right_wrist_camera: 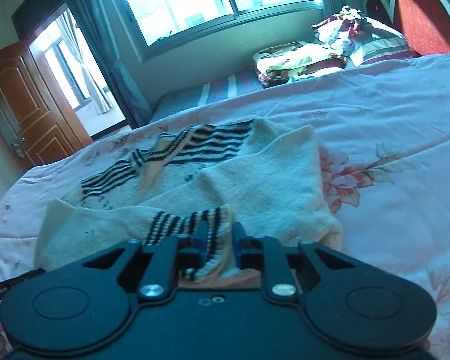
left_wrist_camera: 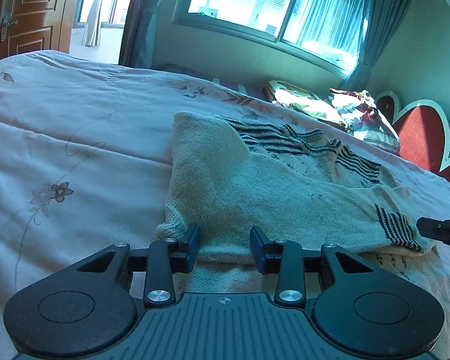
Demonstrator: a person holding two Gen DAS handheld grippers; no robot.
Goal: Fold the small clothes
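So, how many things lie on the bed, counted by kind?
Sweater: 1
Pillows: 2, as far as the views show
Quilt: 1
Total: 4

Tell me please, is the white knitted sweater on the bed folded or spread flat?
Partly folded. The sweater has one plain white flap laid over its striped part, and a sleeve with striped cuff lies across the front edge.

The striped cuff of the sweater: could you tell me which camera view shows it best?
The right wrist view: the striped cuff lies close up between the right gripper's fingers. The left wrist view shows it small, near the right edge, beside that gripper's tip.
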